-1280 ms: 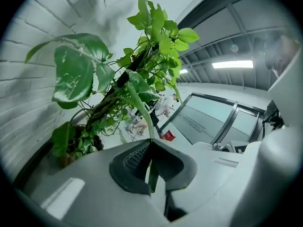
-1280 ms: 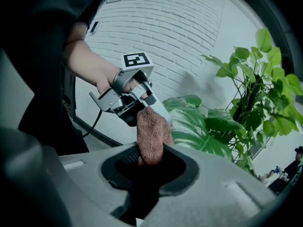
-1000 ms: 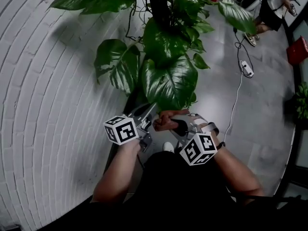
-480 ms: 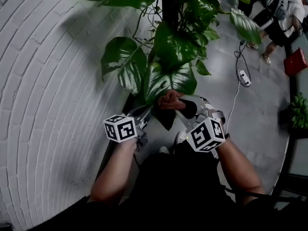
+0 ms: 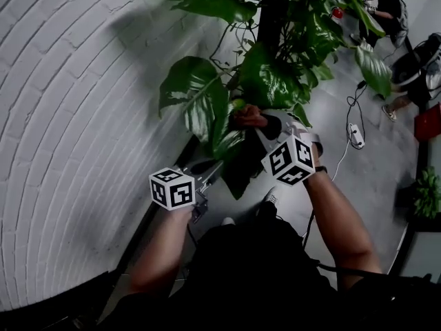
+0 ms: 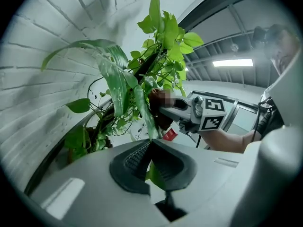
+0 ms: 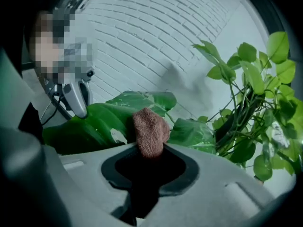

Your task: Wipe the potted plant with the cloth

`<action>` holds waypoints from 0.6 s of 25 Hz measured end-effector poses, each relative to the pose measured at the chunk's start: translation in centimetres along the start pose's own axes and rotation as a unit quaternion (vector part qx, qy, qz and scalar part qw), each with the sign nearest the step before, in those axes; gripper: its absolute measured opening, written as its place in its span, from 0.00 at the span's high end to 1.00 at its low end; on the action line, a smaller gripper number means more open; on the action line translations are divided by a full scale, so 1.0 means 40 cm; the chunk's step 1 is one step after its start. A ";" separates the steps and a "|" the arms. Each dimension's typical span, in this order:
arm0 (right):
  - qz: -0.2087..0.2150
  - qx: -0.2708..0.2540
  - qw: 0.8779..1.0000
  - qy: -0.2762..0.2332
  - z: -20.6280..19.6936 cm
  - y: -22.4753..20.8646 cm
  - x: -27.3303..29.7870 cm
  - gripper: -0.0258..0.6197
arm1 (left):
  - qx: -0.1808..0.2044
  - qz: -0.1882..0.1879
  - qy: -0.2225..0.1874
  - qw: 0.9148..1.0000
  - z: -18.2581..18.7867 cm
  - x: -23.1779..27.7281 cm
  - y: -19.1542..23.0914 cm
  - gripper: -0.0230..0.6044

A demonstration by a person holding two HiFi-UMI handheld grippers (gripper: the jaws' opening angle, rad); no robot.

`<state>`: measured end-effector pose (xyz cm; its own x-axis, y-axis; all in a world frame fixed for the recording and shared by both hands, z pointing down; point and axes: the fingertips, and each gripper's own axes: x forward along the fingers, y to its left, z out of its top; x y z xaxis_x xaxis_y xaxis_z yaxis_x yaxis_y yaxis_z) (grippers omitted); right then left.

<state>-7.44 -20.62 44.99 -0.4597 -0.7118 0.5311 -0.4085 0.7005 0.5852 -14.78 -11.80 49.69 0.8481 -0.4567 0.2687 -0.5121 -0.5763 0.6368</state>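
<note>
A tall potted plant (image 5: 275,74) with big green leaves stands by the white brick wall. My left gripper (image 5: 213,169) is shut on the tip of one long hanging leaf (image 5: 233,158). In the left gripper view that leaf (image 6: 142,112) runs down into the closed jaws of the left gripper (image 6: 150,148). My right gripper (image 5: 260,124) is shut on a bunched brown cloth (image 5: 247,118), higher up the same leaf. In the right gripper view the cloth (image 7: 150,130) sticks out of the right gripper (image 7: 150,149) and lies against the broad leaf (image 7: 94,126).
The curved brick wall (image 5: 83,116) is close on the left. A power strip with a white cable (image 5: 356,135) lies on the grey floor to the right. People (image 5: 382,5) are at the far right, with a red box (image 5: 431,123) and a small plant (image 5: 427,192).
My right gripper has carried the cloth up along the leaf, away from me toward the plant's stem. My left gripper has kept its hold on the leaf tip, nearly still.
</note>
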 end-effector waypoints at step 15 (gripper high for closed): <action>0.050 0.043 0.998 -0.020 -0.035 0.122 -0.040 0.86 | 0.005 0.008 0.010 1.000 -0.013 0.014 -0.021 0.93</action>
<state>-7.61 -16.12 47.86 -0.5322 -0.6372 0.5575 -0.4242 0.7705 0.4758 -13.82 -11.23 49.69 0.8424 -0.4527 0.2924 -0.5265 -0.5754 0.6258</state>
